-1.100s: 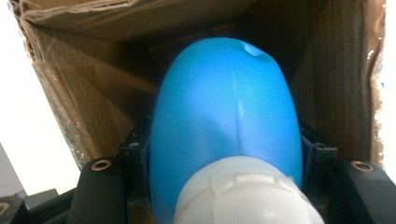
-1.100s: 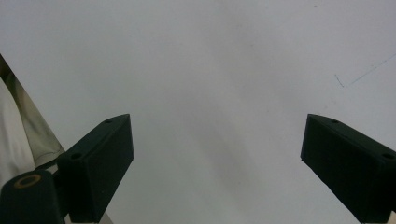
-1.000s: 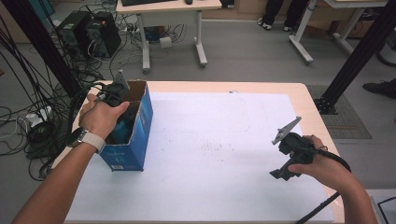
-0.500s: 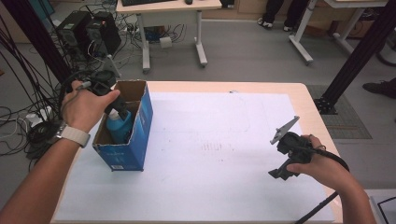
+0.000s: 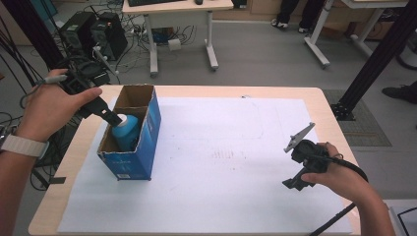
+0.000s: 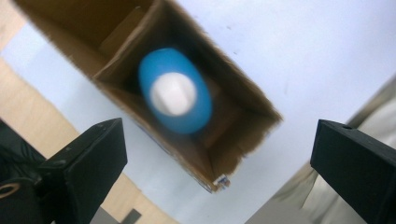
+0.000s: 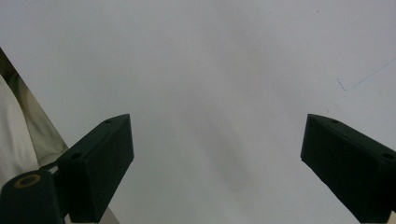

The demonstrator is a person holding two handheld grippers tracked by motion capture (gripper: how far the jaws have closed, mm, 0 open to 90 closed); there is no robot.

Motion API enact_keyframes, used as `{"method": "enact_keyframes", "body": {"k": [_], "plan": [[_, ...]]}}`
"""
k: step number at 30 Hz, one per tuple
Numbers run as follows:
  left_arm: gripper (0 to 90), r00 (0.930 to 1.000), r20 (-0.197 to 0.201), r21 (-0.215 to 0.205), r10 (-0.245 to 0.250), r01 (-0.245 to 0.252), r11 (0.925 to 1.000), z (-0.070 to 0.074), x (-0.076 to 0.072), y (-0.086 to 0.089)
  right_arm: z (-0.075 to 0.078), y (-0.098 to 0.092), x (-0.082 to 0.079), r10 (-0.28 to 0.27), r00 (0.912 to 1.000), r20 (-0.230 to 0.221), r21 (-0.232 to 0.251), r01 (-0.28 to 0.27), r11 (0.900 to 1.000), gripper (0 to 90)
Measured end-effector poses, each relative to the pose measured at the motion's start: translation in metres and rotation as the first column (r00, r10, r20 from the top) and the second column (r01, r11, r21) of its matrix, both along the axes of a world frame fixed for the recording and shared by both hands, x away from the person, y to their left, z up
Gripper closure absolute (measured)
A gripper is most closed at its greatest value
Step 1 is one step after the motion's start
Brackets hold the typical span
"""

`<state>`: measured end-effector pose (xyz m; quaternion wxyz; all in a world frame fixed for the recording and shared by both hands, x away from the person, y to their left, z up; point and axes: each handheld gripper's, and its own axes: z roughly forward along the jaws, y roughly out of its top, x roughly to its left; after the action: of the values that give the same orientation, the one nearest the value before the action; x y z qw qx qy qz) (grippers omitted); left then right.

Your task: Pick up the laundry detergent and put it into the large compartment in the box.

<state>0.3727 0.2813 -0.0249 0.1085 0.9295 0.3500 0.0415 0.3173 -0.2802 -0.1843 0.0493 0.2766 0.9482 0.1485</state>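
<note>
A blue bottle (image 5: 126,135) with a white cap stands upright in the near compartment of an open blue cardboard box (image 5: 142,147) at the table's left. My left gripper (image 5: 114,119) hovers above the box, tilted down at the bottle. Its jaws have just been opening and stand wide with nothing between them. In the left gripper view the bottle (image 6: 175,100) sits below inside the box (image 6: 236,95), framed by the left gripper (image 6: 219,135). My right gripper (image 5: 293,184) rests open at the table's right over bare white paper, as the right gripper view (image 7: 217,135) also has it.
A white paper sheet (image 5: 236,167) covers most of the wooden table (image 5: 334,105). The box's far compartment (image 5: 133,96) looks empty. Computers and cables (image 5: 93,34) lie on the floor beyond the left edge. A black frame post (image 5: 373,59) stands at the right.
My left gripper has let go of the bottle, opened, and risen out of the box toward the left. The bottle stays in the box. The right hand has not moved.
</note>
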Motion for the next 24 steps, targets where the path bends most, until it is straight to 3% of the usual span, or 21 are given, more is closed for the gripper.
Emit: {"method": "enact_keyframes", "body": {"k": [2,3,6,9,10,12,13,14,15,16,18,19,20,21,23,24], "plan": [[4.7,0.9955,0.007,0.036,-0.095,0.094,0.9949,0.008,-0.008,-0.012,0.002,0.003,-0.001,0.004,1.0,0.0,-0.005,-0.004,1.0,9.4],[4.6,0.9955,0.007,0.036,-0.095,0.094,0.9949,0.008,-0.008,-0.012,0.002,0.003,-0.001,0.004,1.0,0.0,-0.005,-0.004,1.0,9.4],[5.0,0.9872,-0.005,0.065,-0.159,0.159,0.9851,0.014,-0.013,-0.026,0.003,0.005,-0.001,0.003,1.0,0.002,-0.003,-0.003,1.0,9.4],[5.0,0.9645,-0.015,0.082,-0.264,0.264,0.961,0.017,-0.022,-0.042,0.003,0.008,-0.004,0.004,1.0,0.002,-0.001,-0.004,1.0,9.4],[5.1,0.9645,-0.015,0.082,-0.264,0.264,0.961,0.017,-0.022,-0.042,0.002,0.008,-0.004,0.004,1.0,0.001,-0.002,-0.004,1.0,9.4],[5.2,0.9479,-0.016,0.094,-0.318,0.318,0.9433,0.016,-0.028,-0.052,0.002,0.009,-0.005,0.005,1.0,0.001,-0.002,-0.005,1.0,9.4],[5.3,0.9318,-0.017,0.111,-0.363,0.362,0.9255,0.015,-0.035,-0.063,0.002,0.009,-0.006,0.002,1.0,0.002,0.0,-0.002,1.0,9.4],[5.5,0.9259,-0.017,0.118,-0.377,0.377,0.9188,0.014,-0.038,-0.068,0.002,0.01,-0.007,0.001,1.0,0.003,-0.001,-0.001,1.0,9.4],[5.6,0.9259,-0.017,0.118,-0.377,0.377,0.9188,0.014,-0.038,-0.068,0.002,0.01,-0.007,0.001,1.0,0.003,-0.001,-0.001,1.0,9.4],[5.5,0.9128,-0.026,0.133,-0.408,0.407,0.9036,0.012,-0.043,-0.077,0.003,0.012,-0.008,0.002,1.0,0.002,-0.007,-0.002,1.0,9.4],[5.7,0.9095,-0.028,0.133,-0.415,0.415,0.9002,0.011,-0.046,-0.08,0.004,0.012,-0.009,0.004,1.0,0.006,-0.004,-0.004,1.0,9.4],[5.7,0.9034,-0.026,0.139,-0.428,0.427,0.8934,0.009,-0.049,-0.083,0.004,0.012,-0.01,0.003,1.0,0.006,-0.004,-0.003,1.0,9.4],[5.8,0.887,-0.029,0.15,-0.461,0.46,0.8753,0.005,-0.053,-0.088,0.005,0.013,-0.012,0.003,1.0,0.008,-0.001,-0.003,1.0,9.4],[5.9,0.887,-0.029,0.15,-0.461,0.46,0.8753,0.005,-0.053,-0.088,0.005,0.013,-0.012,0.003,1.0,0.008,-0.001,-0.003,1.0,9.4],[6.1,0.8715,-0.036,0.167,-0.489,0.488,0.8568,0.001,-0.057,-0.094,0.006,0.014,-0.014,0.0,1.0,0.009,0.0,0.0,1.0,9.4],[5.8,0.872,-0.031,0.164,-0.488,0.487,0.8581,-0.001,-0.06,-0.094,0.007,0.015,-0.014,0.002,0.9999,0.01,-0.002,-0.002,1.0,9.4]]}}
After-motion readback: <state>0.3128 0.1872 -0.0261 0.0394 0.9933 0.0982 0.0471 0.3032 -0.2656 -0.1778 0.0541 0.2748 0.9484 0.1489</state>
